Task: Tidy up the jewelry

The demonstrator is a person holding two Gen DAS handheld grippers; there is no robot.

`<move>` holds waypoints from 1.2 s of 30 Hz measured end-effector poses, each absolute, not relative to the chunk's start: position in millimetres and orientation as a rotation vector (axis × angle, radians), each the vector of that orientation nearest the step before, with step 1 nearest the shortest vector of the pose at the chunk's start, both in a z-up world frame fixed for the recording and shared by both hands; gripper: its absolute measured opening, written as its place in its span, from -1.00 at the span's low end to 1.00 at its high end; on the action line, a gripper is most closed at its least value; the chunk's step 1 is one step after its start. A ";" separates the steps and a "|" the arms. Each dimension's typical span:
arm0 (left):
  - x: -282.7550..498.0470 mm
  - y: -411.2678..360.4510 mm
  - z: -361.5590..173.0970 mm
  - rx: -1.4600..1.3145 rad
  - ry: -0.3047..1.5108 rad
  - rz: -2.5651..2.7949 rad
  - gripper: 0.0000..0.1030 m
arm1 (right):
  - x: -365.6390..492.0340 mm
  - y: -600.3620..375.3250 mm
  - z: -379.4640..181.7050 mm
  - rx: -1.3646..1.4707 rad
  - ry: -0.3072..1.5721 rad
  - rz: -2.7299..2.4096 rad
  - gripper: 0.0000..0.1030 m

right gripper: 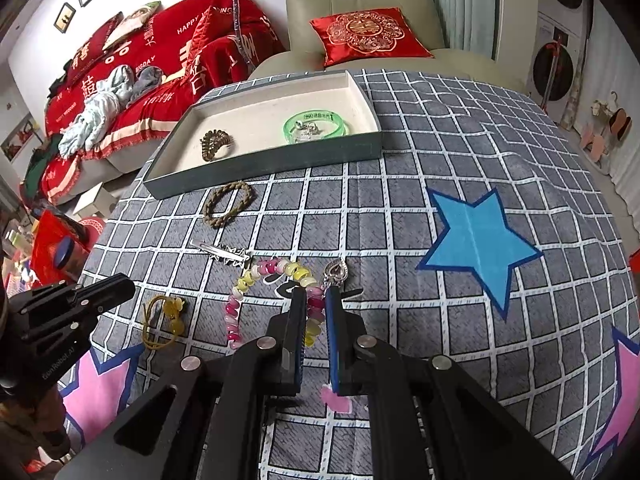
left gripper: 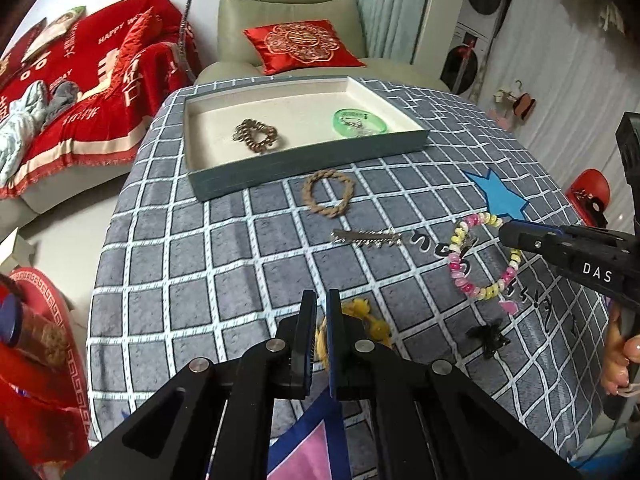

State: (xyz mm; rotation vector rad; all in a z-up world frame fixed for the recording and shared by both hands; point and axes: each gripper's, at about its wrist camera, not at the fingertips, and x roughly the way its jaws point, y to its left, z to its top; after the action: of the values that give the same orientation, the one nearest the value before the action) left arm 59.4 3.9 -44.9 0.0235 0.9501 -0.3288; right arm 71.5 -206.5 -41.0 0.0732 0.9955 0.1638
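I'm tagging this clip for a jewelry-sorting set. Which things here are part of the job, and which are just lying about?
Part of the job:
tray
gold bracelet
green bangle
braided bracelet
silver hair clip
bead bracelet
yellow hair tie
black clip

Lying about:
red cushion
armchair
red blanket

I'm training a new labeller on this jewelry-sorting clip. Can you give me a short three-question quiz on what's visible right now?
1. True or false: the green bangle lies inside the tray.
2. Which lies closest to the tray's front wall? A) braided brown bracelet B) silver hair clip C) yellow hair tie
3. Fill in: the right hand-held gripper hovers over the pink and yellow ____ bracelet.

Key: 1 true; 2 A; 3 beaded.
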 end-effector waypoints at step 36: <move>66.4 -20.1 -78.7 0.129 1.034 -0.384 0.50 | 88.6 -231.1 -82.0 0.185 1.097 0.133 -0.17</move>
State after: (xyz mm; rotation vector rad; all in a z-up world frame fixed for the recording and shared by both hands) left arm 66.4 -20.1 -78.7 0.1291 1.0337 -0.3838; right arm 88.6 -231.1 -82.0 0.1848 1.0972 0.1326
